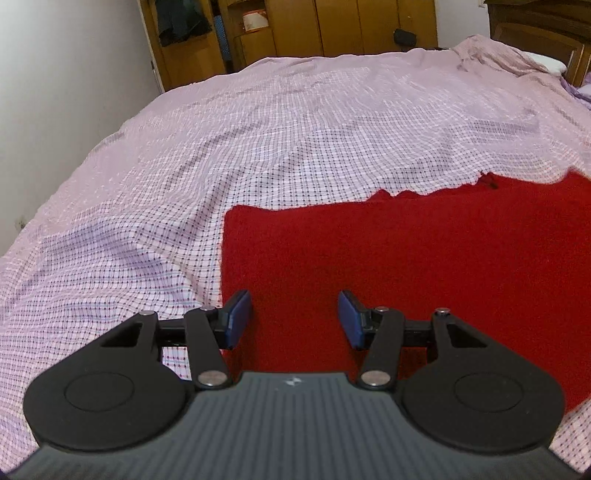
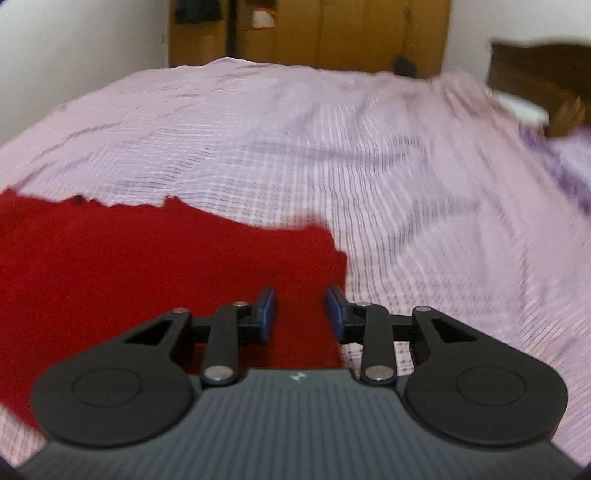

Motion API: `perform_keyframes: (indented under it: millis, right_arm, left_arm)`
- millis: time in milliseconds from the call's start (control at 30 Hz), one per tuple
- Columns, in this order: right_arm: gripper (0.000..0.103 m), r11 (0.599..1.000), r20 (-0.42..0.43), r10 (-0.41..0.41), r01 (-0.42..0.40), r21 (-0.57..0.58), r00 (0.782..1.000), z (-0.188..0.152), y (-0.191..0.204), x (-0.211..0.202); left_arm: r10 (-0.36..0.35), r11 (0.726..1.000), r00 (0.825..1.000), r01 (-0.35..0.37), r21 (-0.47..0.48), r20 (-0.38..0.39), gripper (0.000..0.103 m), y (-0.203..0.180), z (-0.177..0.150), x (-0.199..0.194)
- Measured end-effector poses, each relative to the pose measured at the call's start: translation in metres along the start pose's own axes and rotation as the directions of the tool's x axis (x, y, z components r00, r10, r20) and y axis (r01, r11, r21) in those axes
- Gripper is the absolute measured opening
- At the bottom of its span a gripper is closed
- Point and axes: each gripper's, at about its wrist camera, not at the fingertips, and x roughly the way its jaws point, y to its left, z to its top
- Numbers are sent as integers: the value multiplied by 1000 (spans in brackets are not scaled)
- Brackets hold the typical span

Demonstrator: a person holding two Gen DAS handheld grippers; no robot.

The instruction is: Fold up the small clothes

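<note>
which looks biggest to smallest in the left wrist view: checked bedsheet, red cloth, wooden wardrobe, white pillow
1. checked bedsheet
2. red cloth; it lies close to the camera, so its rank is unsure
3. wooden wardrobe, far off and partly cropped
4. white pillow, only a sliver showing

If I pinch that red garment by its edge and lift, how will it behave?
The red garment lies flat on the checked bedsheet, so it will likely droop limply. Its fuzzy knit probably grips the pads well and drags rather than slides.

I've got the garment (image 1: 406, 266) lying flat on the bed (image 1: 258, 140), my left gripper (image 1: 294, 319) over its left edge, my right gripper (image 2: 301, 314) over its right edge, the wardrobe (image 1: 332, 26) behind the bed.
</note>
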Motion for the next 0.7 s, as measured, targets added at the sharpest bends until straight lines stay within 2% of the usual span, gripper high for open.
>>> perform_keyframes:
  millis: [100,233,433,700]
  right_arm:
    - [37,998,-1,30,-30,59,1000,-4,-10,10]
    - [45,992,-18,51,-49,119,999,-3,-19,11]
    - [47,970,-27,85,-77,230,996,-4,-29,-5]
    - [48,975,-36,72,-63,213,997,-2,-22,-49]
  left_arm:
    - [-2,1000,1000,2,-5,7,60,1,-1,3]
    - [-20,999,1000,20,-43,-4,61,8,2,6]
    - [-7,997,999,4,-83,-34,61,11,7,-10]
    - [7,998,1000,-7,-69,-8,61,6,1,-53]
